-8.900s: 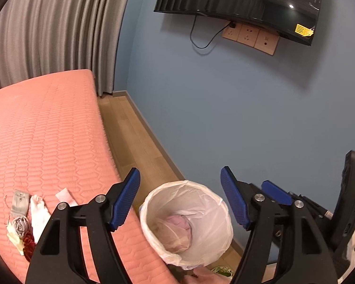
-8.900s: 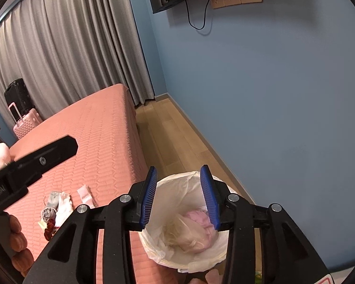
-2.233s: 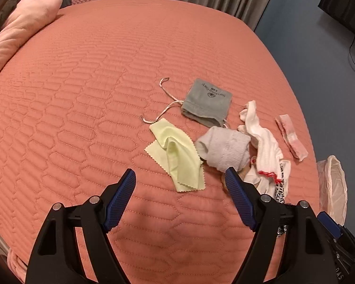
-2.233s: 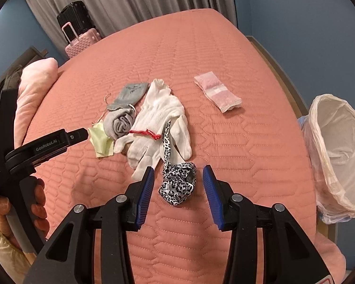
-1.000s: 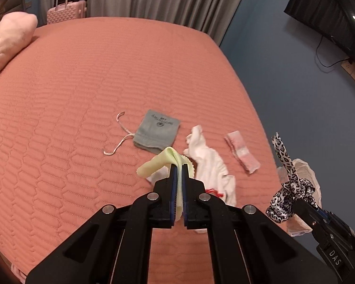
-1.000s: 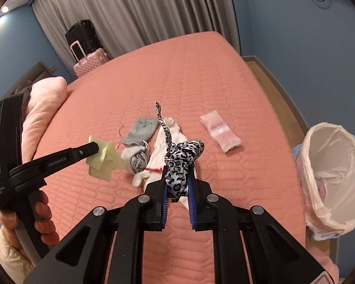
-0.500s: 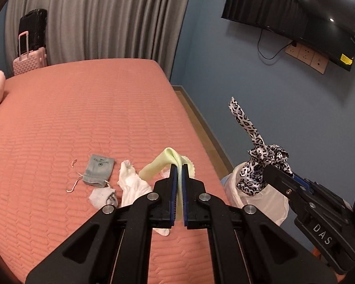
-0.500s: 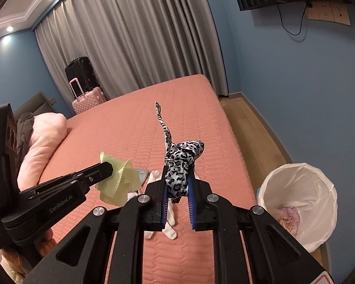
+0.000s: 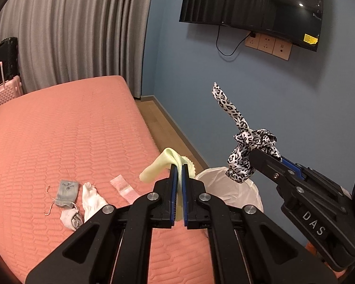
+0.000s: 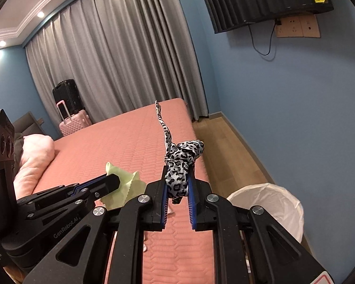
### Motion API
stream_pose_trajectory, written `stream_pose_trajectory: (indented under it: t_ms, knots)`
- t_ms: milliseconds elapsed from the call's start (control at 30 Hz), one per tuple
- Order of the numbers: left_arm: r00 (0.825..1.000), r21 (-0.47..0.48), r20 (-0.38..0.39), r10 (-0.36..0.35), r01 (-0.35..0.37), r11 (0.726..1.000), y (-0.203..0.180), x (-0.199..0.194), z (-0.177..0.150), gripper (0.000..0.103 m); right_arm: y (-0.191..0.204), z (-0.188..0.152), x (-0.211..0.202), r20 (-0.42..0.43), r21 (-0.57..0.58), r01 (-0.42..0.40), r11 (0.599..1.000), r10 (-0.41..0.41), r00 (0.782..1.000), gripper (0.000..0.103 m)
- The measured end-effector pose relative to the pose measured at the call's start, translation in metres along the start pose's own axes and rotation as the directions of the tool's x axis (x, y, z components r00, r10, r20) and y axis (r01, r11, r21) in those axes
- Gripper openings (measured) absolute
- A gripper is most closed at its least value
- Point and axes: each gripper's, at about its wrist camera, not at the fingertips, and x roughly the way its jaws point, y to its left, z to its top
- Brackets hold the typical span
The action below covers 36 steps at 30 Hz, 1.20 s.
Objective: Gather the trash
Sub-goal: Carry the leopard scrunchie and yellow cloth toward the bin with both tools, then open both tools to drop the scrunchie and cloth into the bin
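Left gripper [image 9: 178, 165] is clamping the pale green cloth [image 9: 162, 165], right gripper [image 10: 177, 184] is pinching the leopard-print scarf [image 10: 179, 163], both hanging in the air; the white-lined trash bin [image 10: 272, 203] is sitting just beyond and below their tips.

Blue walls [image 10: 295, 94], grey curtains [image 10: 118, 59] upper left, a wall-mounted television [image 9: 250, 7] upper right, a coral-quilted bed [image 9: 59, 130] lower left, wooden floor [image 10: 224, 146], suitcases [image 10: 71, 111] by the curtains.

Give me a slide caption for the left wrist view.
Left gripper clamps a yellow cloth above the bin; right gripper holds leopard-print fabric.
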Motion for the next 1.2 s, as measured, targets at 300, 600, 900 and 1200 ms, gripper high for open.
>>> stream_pose_trajectory:
  t_ms: [300,600,900,1200]
  knots:
    - [0.999,0.081,0.002,-0.047,0.047,0.996,-0.044,0.009,0.011,0.004,-0.036,0.006,-0.014,0.026,0.044,0.05,0.998,-0.052,0.998,0.013]
    - [0.995,0.131,-0.018,-0.094,0.096,0.987,-0.075,0.021,0.015,0.004,-0.061,0.006,-0.019,0.033,0.073,0.093,0.993,-0.095,0.995,0.013]
    - [0.989,0.13,-0.052,-0.135,0.141,0.981,-0.092,0.038,0.016,0.004,-0.077,0.002,-0.02,0.03,0.097,0.122,0.988,-0.126,0.992,0.013]
    - [0.985,0.113,-0.082,-0.153,0.162,0.98,-0.102,0.058,0.017,0.005,-0.088,-0.004,-0.014,0.014,0.117,0.147,0.982,-0.15,0.989,0.013]
